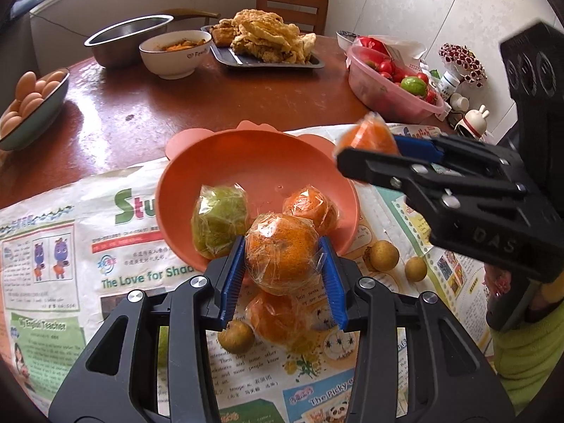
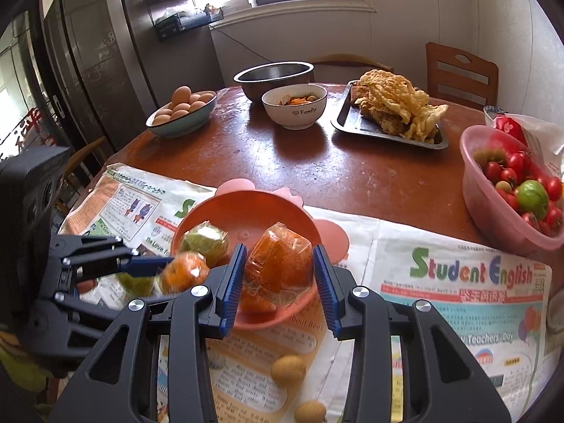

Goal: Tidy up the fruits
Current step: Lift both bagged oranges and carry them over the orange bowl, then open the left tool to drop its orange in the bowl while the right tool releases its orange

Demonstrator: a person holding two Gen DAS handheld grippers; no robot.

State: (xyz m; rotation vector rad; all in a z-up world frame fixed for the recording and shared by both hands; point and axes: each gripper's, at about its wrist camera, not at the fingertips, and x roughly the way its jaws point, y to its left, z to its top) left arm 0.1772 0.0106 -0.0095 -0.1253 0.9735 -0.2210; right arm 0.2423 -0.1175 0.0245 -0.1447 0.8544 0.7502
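A round orange wrapped in crinkly clear film (image 1: 282, 252) is clamped by the left gripper (image 1: 282, 271) above the salmon-pink plastic bowl (image 1: 218, 162), another wrapped orange (image 2: 280, 264) by the right gripper (image 2: 280, 278); film prob. slippery, fruit light & softish, so best gripped across widest part.

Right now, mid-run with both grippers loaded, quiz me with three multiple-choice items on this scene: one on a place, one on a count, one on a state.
1. Where is the green wrapped fruit?
A. in the orange bowl
B. on the newspaper
C. in the pink basin

2. How many wrapped fruits lie inside that bowl in the left wrist view?
A. one
B. two
C. four

3. What is the left gripper doing?
A. open, holding nothing
B. shut on a wrapped orange
C. gripping an egg

Answers: 1 A, it sits against the bowl's inner wall. 2 B, one green and one orange fruit rest inside. 3 B, both blue pads press the orange's sides.
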